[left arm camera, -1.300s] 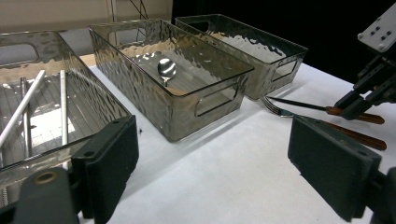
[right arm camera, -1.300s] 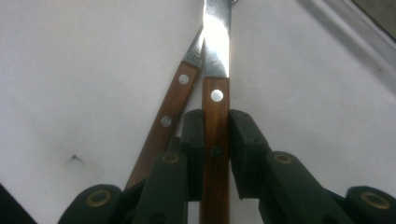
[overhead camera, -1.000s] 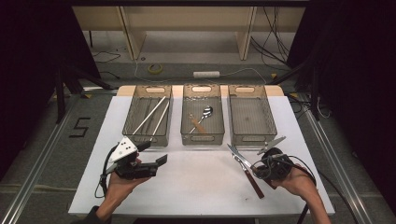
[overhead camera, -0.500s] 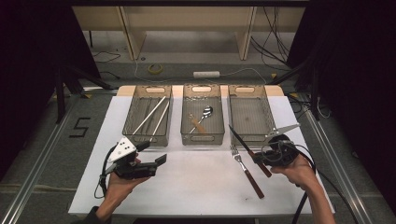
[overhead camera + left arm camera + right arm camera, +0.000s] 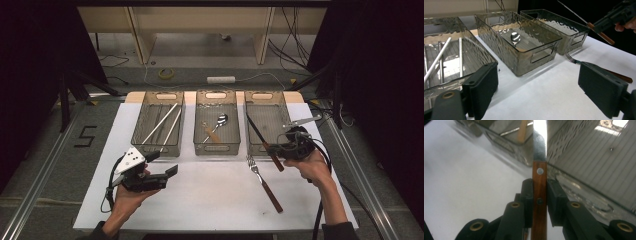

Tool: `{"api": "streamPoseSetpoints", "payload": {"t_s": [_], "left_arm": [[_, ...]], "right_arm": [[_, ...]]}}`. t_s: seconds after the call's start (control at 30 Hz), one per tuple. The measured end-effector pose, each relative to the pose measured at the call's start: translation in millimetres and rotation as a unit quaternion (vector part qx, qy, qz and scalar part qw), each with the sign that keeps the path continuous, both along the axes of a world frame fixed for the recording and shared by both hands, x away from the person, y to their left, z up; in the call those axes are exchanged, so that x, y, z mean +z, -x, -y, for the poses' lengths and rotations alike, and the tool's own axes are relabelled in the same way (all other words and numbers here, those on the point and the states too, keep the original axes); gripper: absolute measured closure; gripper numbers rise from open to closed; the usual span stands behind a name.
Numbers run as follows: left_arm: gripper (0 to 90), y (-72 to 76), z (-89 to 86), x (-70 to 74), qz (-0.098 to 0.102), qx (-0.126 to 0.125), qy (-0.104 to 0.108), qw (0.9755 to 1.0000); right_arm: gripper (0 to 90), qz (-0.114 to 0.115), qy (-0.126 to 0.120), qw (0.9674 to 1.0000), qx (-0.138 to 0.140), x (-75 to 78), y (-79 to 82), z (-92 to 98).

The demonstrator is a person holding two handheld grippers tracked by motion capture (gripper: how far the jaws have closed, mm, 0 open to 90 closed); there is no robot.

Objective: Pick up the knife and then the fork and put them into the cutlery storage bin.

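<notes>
Two pads of right gripper [image 5: 539, 195] clamped on knife [image 5: 264, 143] handle; knife now lifted off table, blade above right tray [image 5: 287, 146]. Fork [image 5: 265, 183] left behind. Left gripper [image 5: 544, 85] jaws apart, nothing between.

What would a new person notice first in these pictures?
The right gripper holds a wooden-handled knife by its handle, with the blade lifted over the right-hand basket. A fork lies on the white table below it. The left gripper hangs open at the front left.
</notes>
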State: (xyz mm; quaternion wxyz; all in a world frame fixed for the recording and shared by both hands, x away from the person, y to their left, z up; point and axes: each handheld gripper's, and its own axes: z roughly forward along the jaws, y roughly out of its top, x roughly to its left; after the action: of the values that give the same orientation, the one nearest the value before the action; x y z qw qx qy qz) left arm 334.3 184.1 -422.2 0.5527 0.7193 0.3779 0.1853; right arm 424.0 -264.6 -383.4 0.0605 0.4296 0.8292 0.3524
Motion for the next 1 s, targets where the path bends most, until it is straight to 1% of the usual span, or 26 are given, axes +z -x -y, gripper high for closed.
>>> {"api": "streamPoseSetpoints", "payload": {"t_s": [0.2, 0.23, 0.33, 0.43, 0.57, 0.67, 0.83, 1.0], "left_arm": [[15.8, 0.3, 0.0, 0.0, 0.001, 0.001, 0.002, 1.0000], [15.8, 0.4, -0.2, 0.1, 0.001, 0.000, 0.000, 1.0000], [15.8, 0.5, -0.2, 0.2, 0.001, -0.001, -0.001, 1.0000], [15.8, 0.4, -0.2, 0.1, 0.000, 0.000, 0.001, 1.0000], [15.8, 0.5, 0.3, 0.2, 0.001, 0.001, 0.004, 1.0000], [15.8, 0.4, -0.1, 0.2, 0.001, 0.001, 0.003, 1.0000], [15.8, 0.4, -0.7, 0.0, 0.001, 0.001, 0.005, 1.0000], [15.8, 0.5, -1.2, 0.1, 0.001, 0.001, 0.006, 1.0000]], "right_arm": [[77.3, 0.007, -0.001, 0.9996, -0.026, 11.4, -20.3, -5.5], [77.3, 0.008, -0.002, 0.9994, -0.034, 13.2, -24.5, -6.4], [77.3, 0.010, 0.000, 0.9988, -0.048, 15.6, -33.4, -7.7], [77.3, 0.011, -0.003, 0.9981, -0.061, 17.4, -42.1, -9.8], [77.3, 0.010, 0.002, 0.9969, -0.078, 18.9, -54.7, -14.5], [77.3, 0.010, -0.001, 0.9953, -0.097, 20.8, -65.1, -16.6], [77.3, 0.008, 0.005, 0.9922, -0.125, 21.0, -79.2, -17.1], [77.3, -0.002, 0.008, 0.9878, -0.155, 13.0, -90.4, -15.2]]}}
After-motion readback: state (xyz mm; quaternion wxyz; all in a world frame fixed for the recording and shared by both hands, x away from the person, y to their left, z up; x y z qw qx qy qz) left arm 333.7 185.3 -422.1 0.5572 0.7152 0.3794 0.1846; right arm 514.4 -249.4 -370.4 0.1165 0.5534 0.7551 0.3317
